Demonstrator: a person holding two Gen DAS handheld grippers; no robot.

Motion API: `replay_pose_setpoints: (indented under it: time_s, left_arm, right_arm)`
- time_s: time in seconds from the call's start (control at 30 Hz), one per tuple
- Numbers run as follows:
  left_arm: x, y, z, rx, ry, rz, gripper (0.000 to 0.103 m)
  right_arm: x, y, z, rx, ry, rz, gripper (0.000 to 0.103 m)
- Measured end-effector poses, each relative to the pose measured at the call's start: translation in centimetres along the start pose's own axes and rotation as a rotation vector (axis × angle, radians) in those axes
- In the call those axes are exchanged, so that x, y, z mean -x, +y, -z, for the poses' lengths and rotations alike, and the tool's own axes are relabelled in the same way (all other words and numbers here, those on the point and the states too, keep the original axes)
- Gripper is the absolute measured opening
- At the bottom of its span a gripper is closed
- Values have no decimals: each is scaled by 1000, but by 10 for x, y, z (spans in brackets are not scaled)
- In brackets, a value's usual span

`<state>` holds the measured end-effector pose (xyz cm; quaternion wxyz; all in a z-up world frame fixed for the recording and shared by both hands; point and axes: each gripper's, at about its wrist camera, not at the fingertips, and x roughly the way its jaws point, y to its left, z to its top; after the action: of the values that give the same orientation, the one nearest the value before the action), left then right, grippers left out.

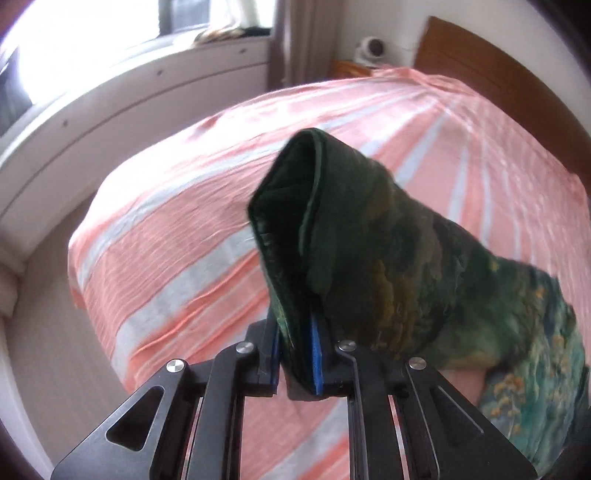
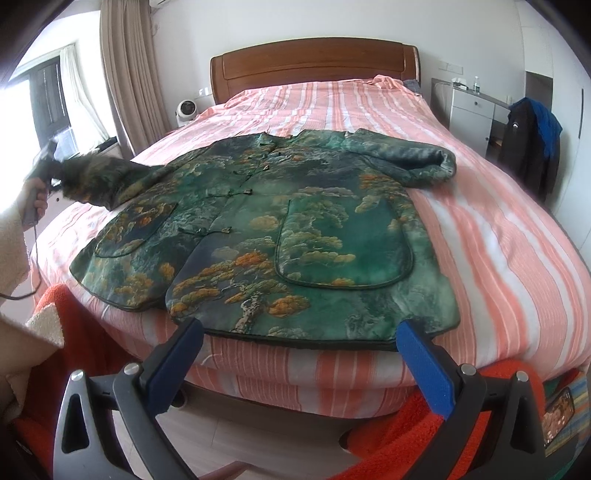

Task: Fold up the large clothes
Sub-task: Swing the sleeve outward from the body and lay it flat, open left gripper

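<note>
1. Jacket (image 2: 258,229): we see it spread flat, front up, on the bed (image 2: 498,236), its hem along the bed's foot edge and its collar toward the headboard (image 2: 314,62). We judge that it lies open like this so the sleeves can be folded inward first.
2. Left gripper (image 1: 297,354): we find its blue pads (image 1: 317,354) clamped on the cuff of one sleeve (image 1: 332,229). The cuff stands up from the jaws as a dark, open tube, lifted off the bed's side nearer the window (image 1: 92,33).
3. From the right wrist view we see a hand (image 2: 35,199) holding that gripper's handle beside the bed, with the sleeve stretched and blurred between it and the jacket body. We judge that the grip at the cuff gives control of the whole sleeve.
4. Right gripper (image 2: 299,365): we see its jaws wide apart and empty, hovering off the bed's foot, just short of the hem. We judge that it waits there to take the hem or pin it.
5. Far sleeve (image 2: 402,158): it lies on the bed toward the headboard, bent back on itself.
6. Materials: the jacket looks padded and slightly glossy, green with orange-gold tree motifs, dark piping, knot buttons and two rounded patch pockets (image 2: 343,243). The bed's cover is crinkled, striped salmon and white.
</note>
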<state>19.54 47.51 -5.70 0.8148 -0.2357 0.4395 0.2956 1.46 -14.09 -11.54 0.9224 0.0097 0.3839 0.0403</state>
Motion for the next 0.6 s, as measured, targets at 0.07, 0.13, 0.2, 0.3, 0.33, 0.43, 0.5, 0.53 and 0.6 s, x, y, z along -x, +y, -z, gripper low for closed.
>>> replay_pose_setpoints:
  time_s: [0.07, 0.13, 0.2, 0.3, 0.33, 0.43, 0.5, 0.53, 0.6]
  left_arm:
    - [-26, 24, 1, 68, 63, -16, 11]
    - [-45, 37, 7, 102, 104, -21, 11]
    - [-60, 40, 13, 104, 141, -19, 14]
    - [-59, 34, 14, 85, 128, -69, 42]
    - [-55, 33, 14, 84, 118, -83, 67]
    - [-36, 39, 13, 114, 68, -96, 91]
    - [-21, 44, 15, 142, 46, -66, 91]
    - [-9, 50, 22, 158, 28, -55, 91]
    - [9, 54, 31, 170, -10, -50, 91]
  right_arm:
    - [0, 3, 0, 9, 2, -1, 103]
    - [0, 5, 0, 18, 3, 0, 103]
    - [0, 6, 0, 20, 7, 0, 103]
    - [-2, 6, 1, 18, 16, -4, 103]
    - [-3, 6, 1, 20, 17, -5, 103]
    - [-3, 6, 1, 23, 14, -7, 103]
    - [-2, 6, 1, 24, 9, -9, 103]
    - [-3, 6, 2, 23, 8, -10, 103]
    - [-3, 5, 2, 18, 7, -15, 103]
